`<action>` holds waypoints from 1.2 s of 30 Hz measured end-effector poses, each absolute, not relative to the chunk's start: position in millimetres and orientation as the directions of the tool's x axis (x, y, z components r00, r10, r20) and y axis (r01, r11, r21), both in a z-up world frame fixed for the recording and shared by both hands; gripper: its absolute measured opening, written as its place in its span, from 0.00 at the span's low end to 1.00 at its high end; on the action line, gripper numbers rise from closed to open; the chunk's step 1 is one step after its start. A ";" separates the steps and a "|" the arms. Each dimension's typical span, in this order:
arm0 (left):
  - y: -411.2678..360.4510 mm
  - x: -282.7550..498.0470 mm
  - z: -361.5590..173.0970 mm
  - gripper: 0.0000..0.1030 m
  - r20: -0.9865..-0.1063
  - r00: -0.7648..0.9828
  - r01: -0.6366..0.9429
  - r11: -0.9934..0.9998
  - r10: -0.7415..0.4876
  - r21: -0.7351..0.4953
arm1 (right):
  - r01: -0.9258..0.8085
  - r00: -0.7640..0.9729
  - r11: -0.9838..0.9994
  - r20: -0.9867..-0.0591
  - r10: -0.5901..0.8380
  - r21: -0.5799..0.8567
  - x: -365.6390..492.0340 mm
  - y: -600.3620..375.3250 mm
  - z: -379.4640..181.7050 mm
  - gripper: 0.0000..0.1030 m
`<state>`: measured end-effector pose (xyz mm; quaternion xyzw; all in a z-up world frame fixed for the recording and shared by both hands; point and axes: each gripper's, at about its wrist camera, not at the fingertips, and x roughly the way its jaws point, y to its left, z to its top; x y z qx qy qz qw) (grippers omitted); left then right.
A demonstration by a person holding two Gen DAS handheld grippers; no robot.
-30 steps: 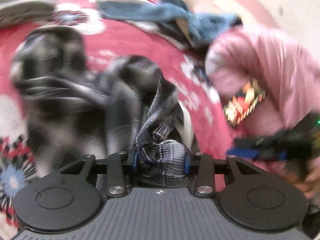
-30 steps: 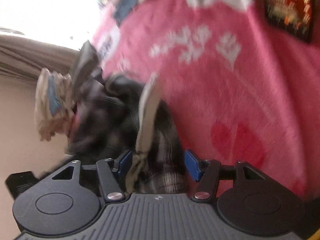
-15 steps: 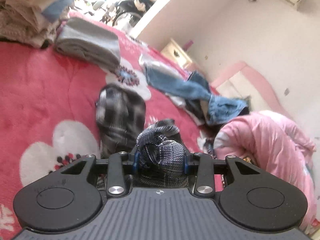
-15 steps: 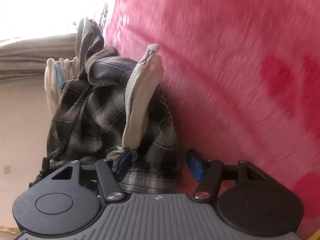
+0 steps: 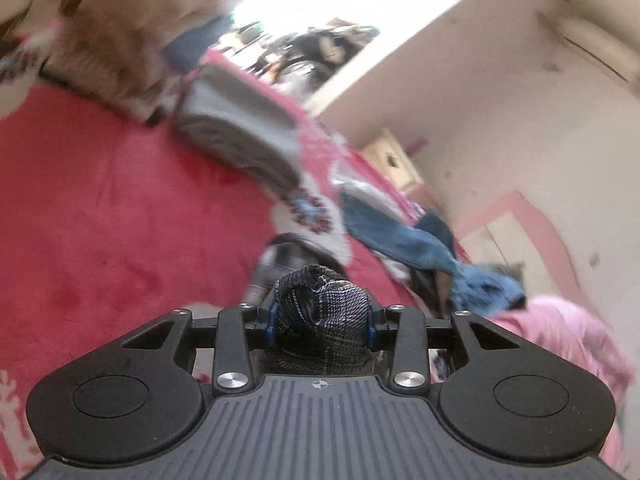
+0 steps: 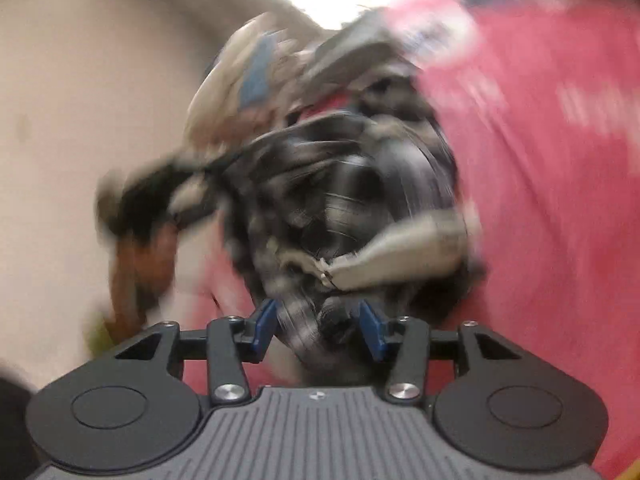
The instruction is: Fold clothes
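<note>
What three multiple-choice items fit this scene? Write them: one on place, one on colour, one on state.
1. Where does the folded grey garment lie?
A. on the red blanket
B. on the floor
C. in a drawer

2. What colour are the jeans?
A. green
B. blue
C. white

3. What is the left tool doing?
A. hanging open
B. clamping a plaid shirt
C. holding a cup

Answers: 1 A, red fabric surrounds it; 2 B, the denim shows blue; 3 B, plaid cloth is bunched between its pads.
</note>
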<state>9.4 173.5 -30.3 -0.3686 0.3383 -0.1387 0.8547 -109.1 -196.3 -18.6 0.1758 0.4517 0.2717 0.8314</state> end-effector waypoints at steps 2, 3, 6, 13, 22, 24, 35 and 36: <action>178.2 26.8 -47.3 0.36 -0.513 0.713 -0.067 0.682 -0.477 -0.728 | -0.484 0.455 0.820 -0.712 0.535 0.306 -120.3 -163.2 -6.3 0.49; 179.5 34.3 -54.6 0.36 -0.529 0.705 -0.087 0.682 -0.473 -0.726 | -0.566 0.471 0.804 -0.727 0.499 0.185 -128.5 -147.4 -3.6 0.49; 179.6 54.4 -71.7 0.36 -0.566 0.680 -0.122 0.689 -0.467 -0.715 | -0.731 0.541 0.664 -0.727 0.424 -0.157 -158.6 -104.1 -7.7 0.48; 173.6 89.5 -81.7 0.36 -0.615 0.638 -0.118 0.731 -0.463 -0.672 | -0.805 0.591 0.320 -0.726 0.352 -0.499 -169.8 -56.6 -46.1 0.53; 174.4 104.3 -101.6 0.36 -0.645 0.616 -0.128 0.751 -0.451 -0.648 | -0.780 0.607 0.419 -0.725 0.325 -0.465 -149.2 -56.3 -40.6 0.14; 177.3 104.5 -104.8 0.36 -0.649 0.614 -0.134 0.752 -0.449 -0.646 | -0.745 0.623 0.550 -0.690 0.369 -0.378 -144.7 -69.4 -21.7 0.12; 159.4 123.7 -33.2 0.36 -0.558 0.687 -0.046 0.739 -0.465 -0.672 | -0.338 0.840 0.915 -0.367 0.399 0.223 -67.0 -226.2 94.0 0.10; 150.0 131.0 -13.3 0.36 -0.534 0.701 -0.012 0.741 -0.473 -0.671 | -0.320 0.866 0.923 -0.330 0.376 0.213 -62.7 -241.8 116.0 0.10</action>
